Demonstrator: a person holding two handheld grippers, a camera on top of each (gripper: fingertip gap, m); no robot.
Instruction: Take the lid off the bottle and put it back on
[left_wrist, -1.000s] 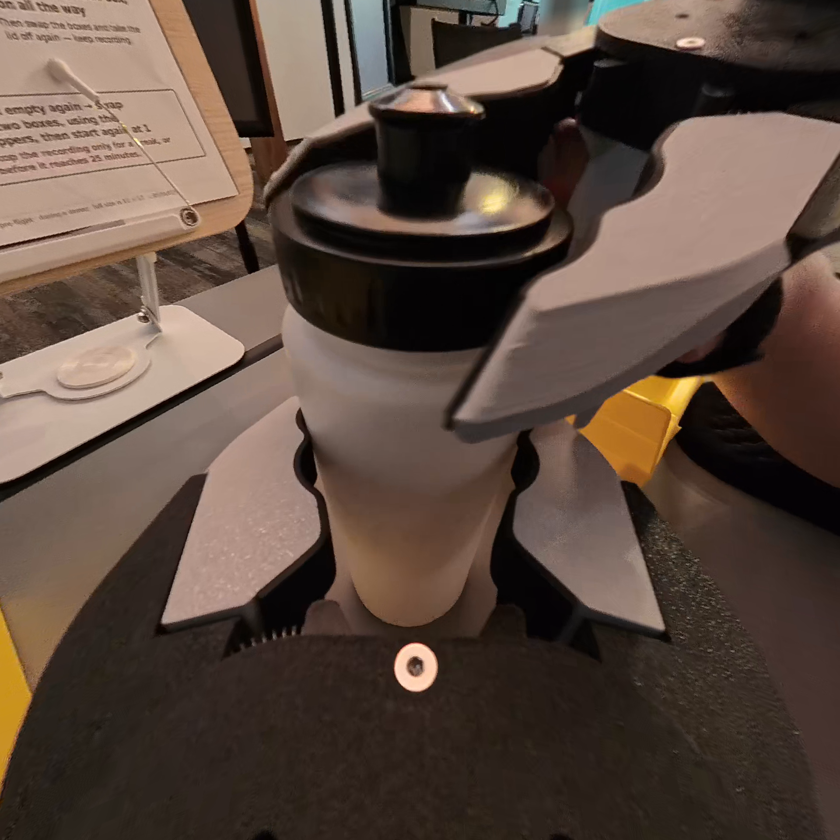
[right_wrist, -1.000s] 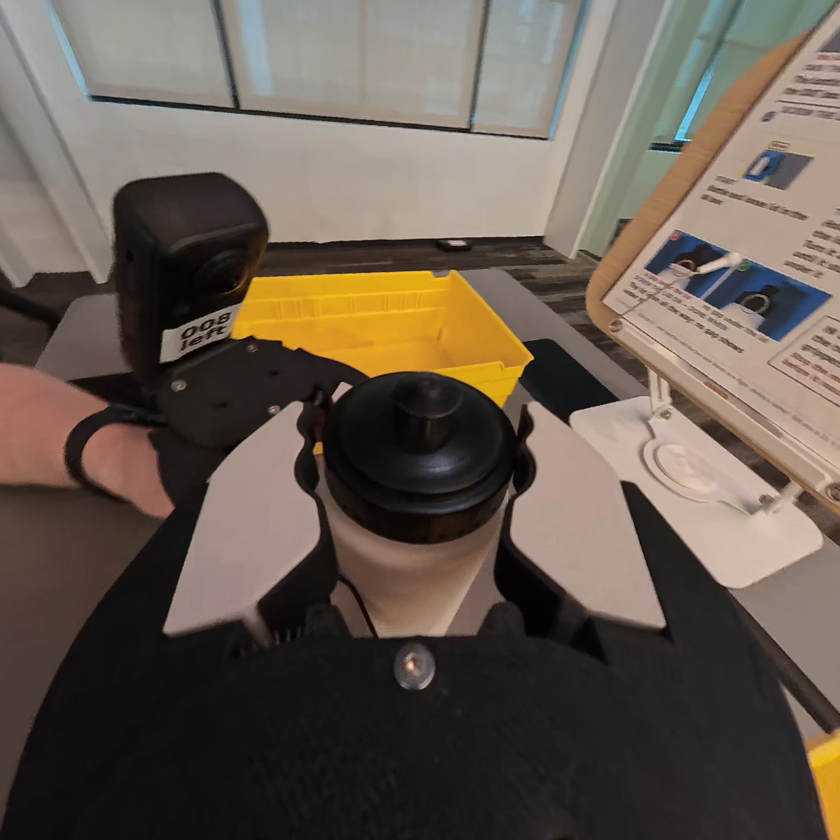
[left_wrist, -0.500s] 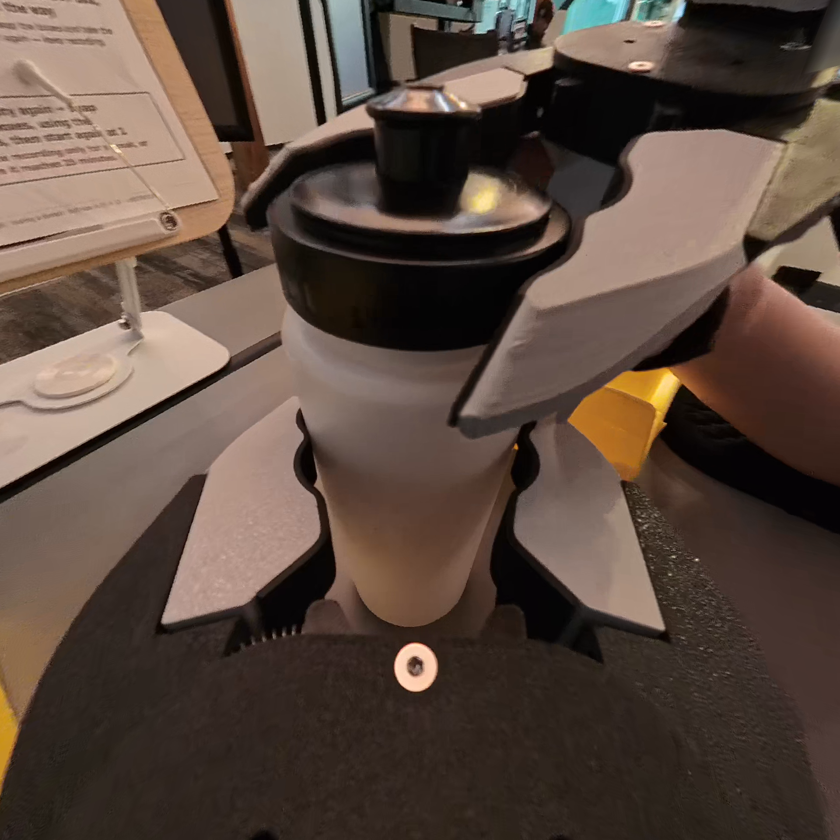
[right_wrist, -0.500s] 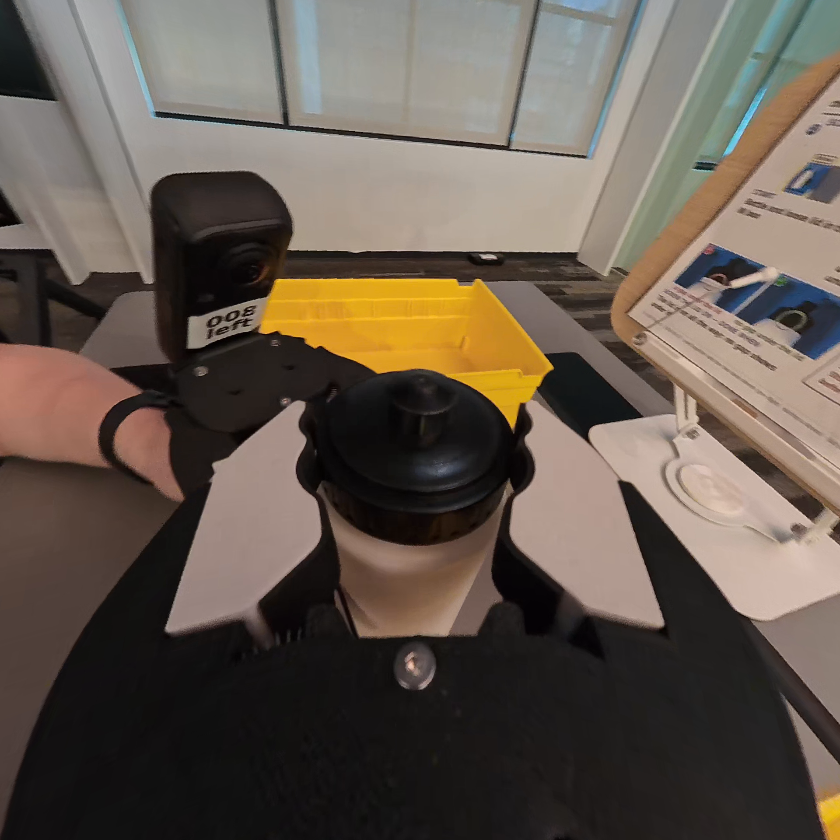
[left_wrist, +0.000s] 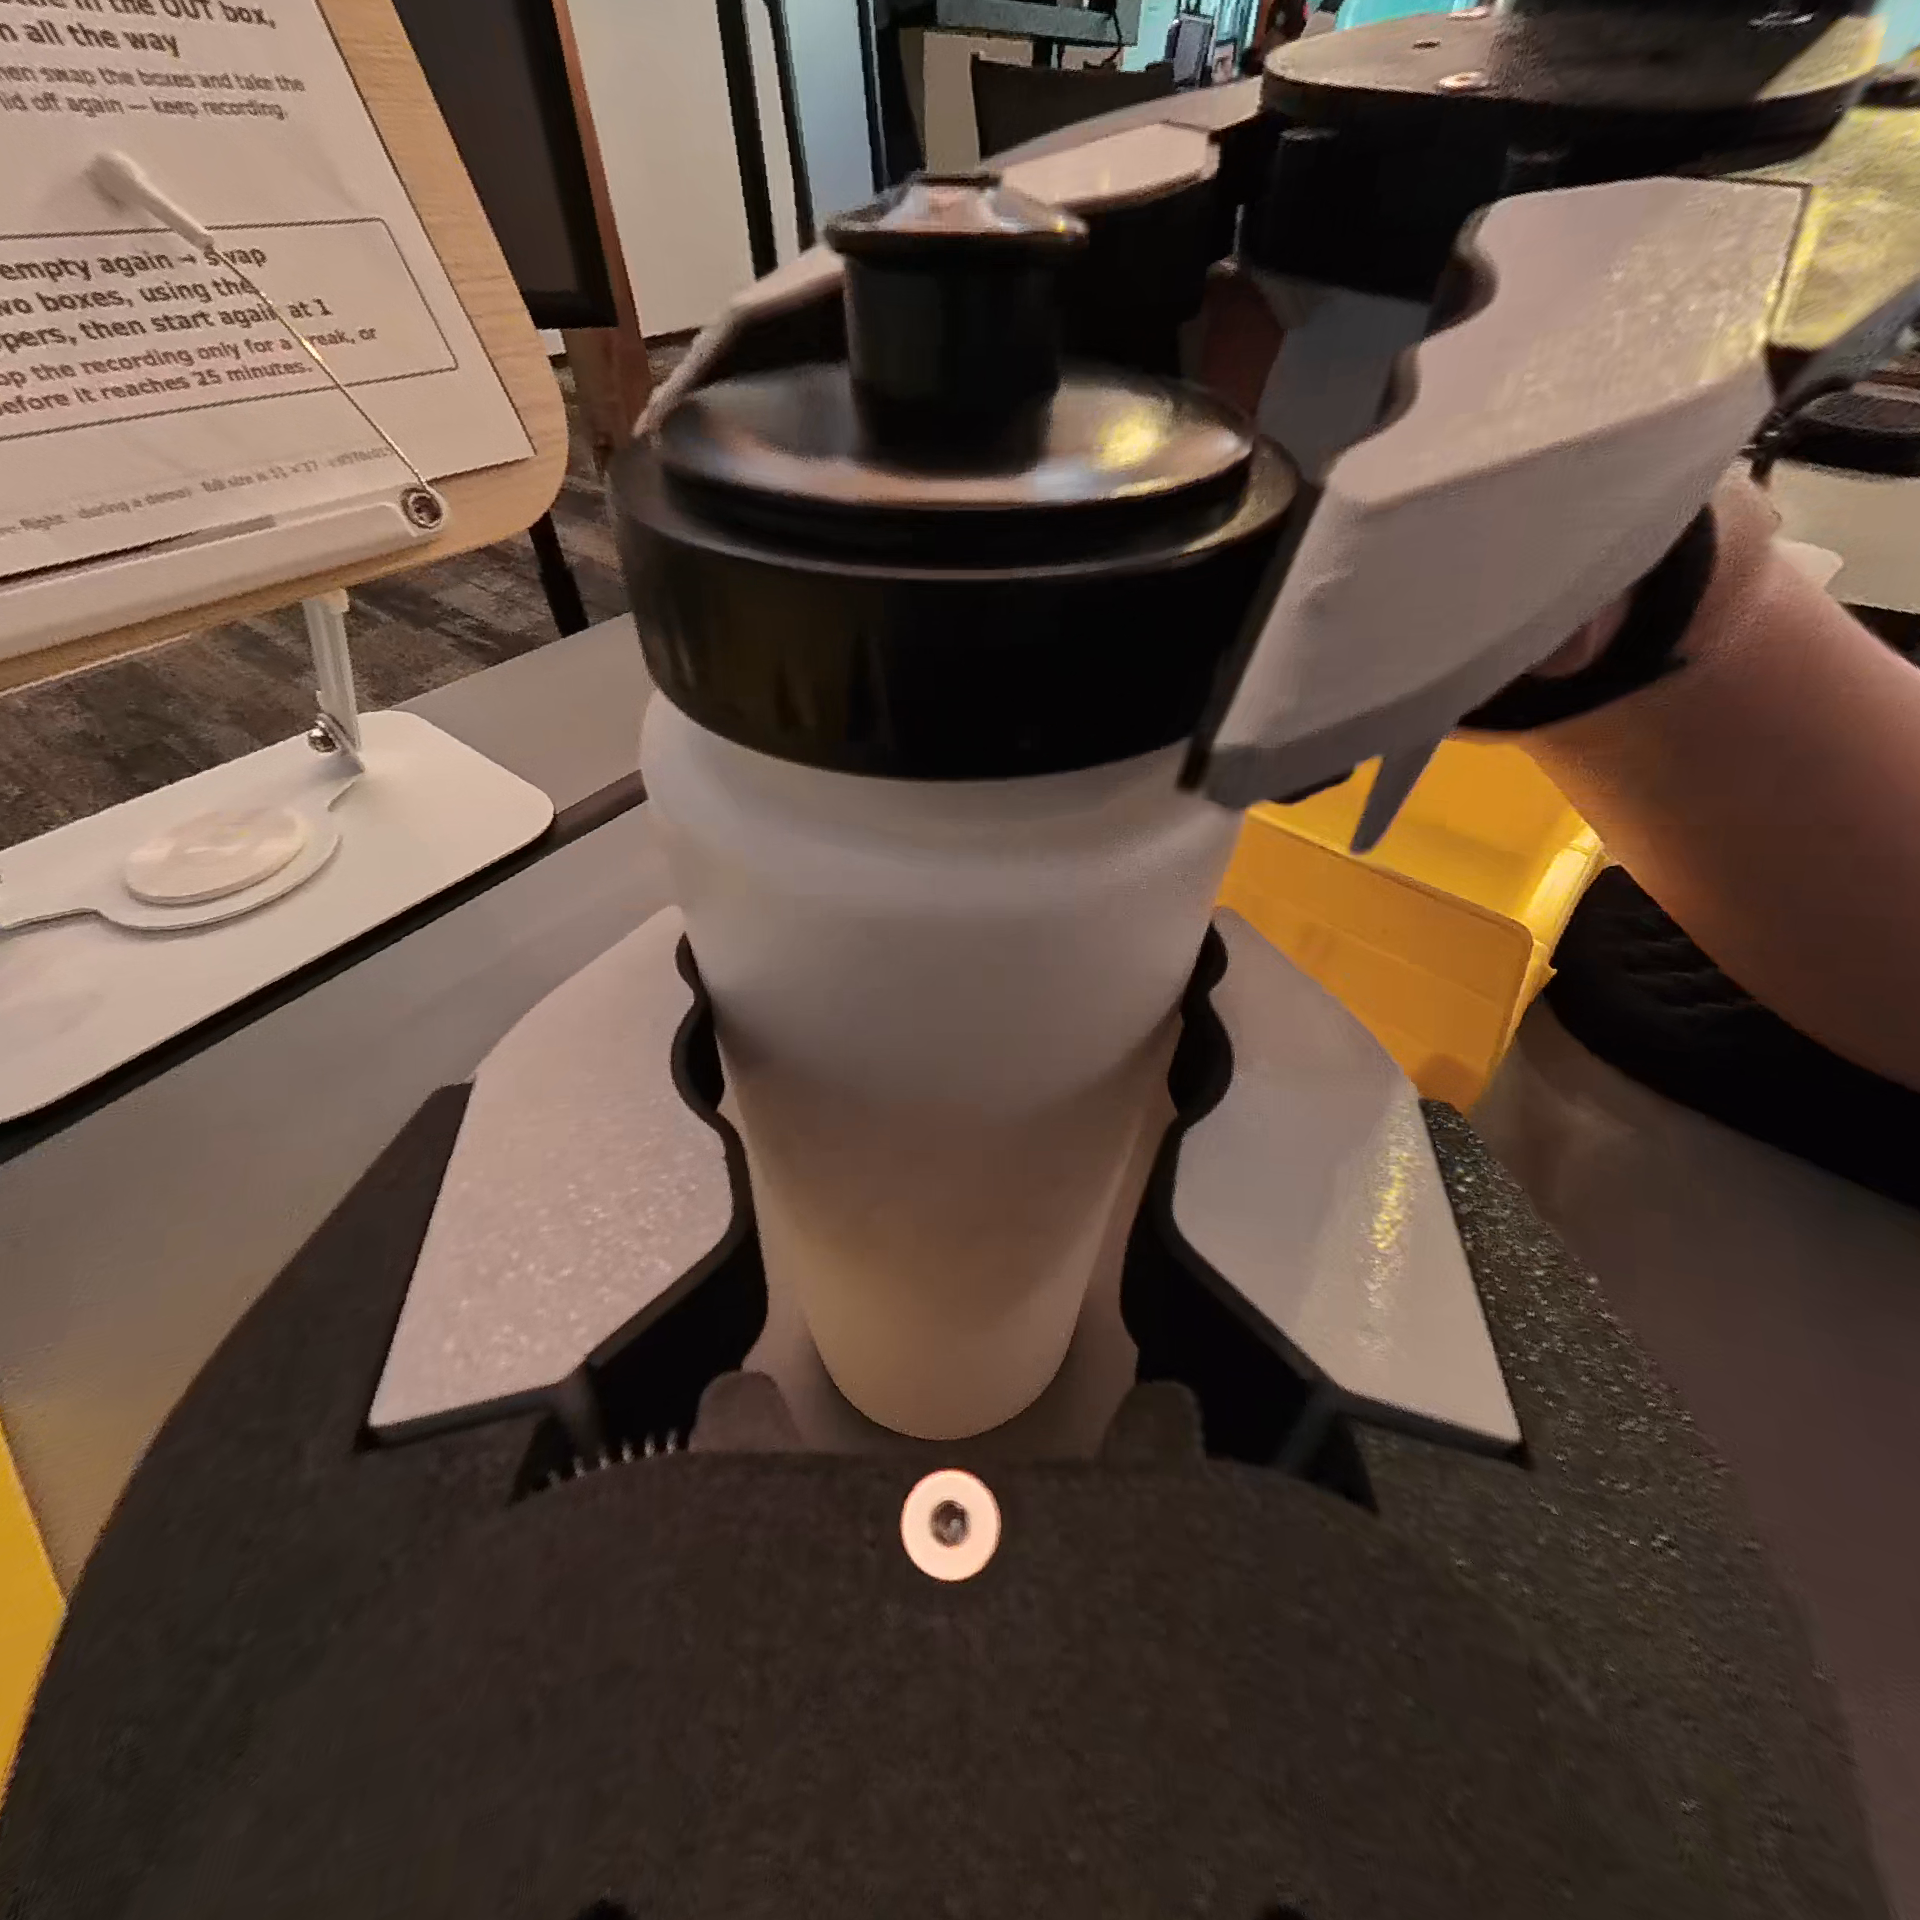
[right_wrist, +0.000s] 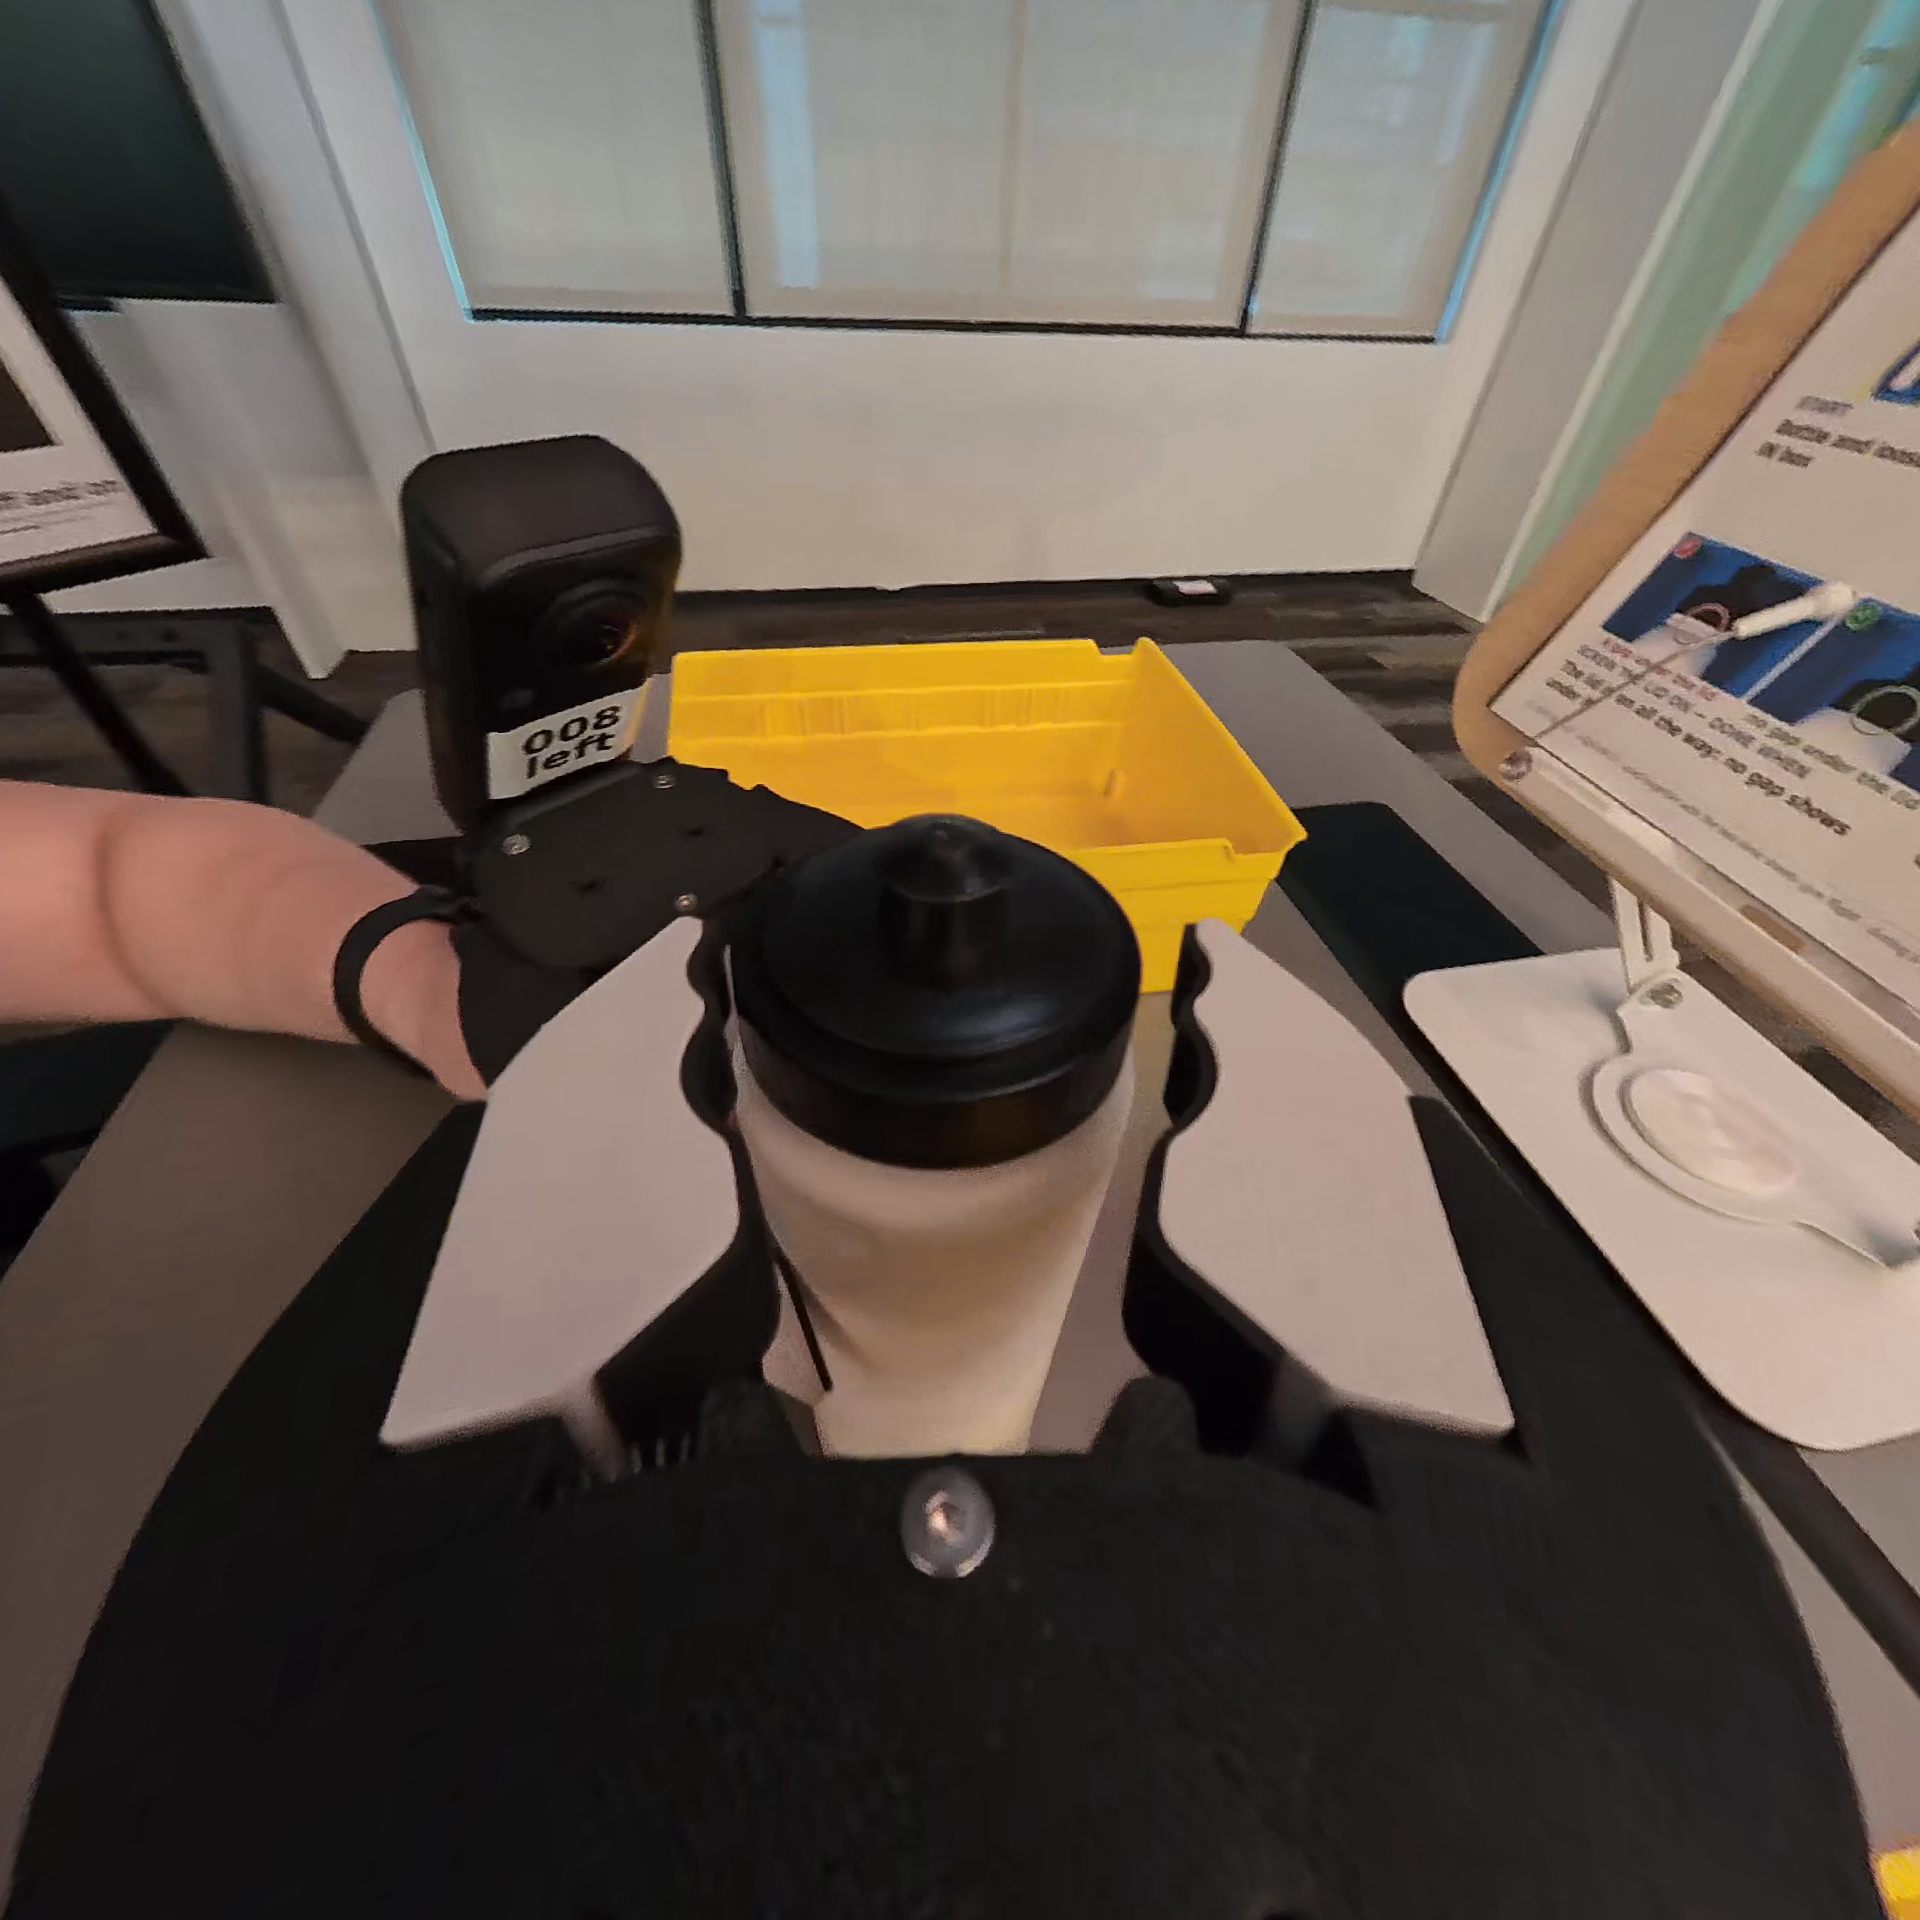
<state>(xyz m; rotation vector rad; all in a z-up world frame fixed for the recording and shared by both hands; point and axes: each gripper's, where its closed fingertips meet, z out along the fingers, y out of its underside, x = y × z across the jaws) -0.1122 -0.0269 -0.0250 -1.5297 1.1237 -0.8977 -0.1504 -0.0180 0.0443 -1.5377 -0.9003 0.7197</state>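
Left tool (left_wrist: 945, 1049) round bottle (left_wrist: 935, 987), yellow bin (right_wrist: 987, 769) behind.

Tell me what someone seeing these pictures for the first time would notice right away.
A white bottle with a wide black lid fills the middle of both views. The left gripper clamps its body low down, while the right gripper closes around the lid from the side. Behind it on the table sits a yellow bin, with a tilted instruction board on a white stand to one side.
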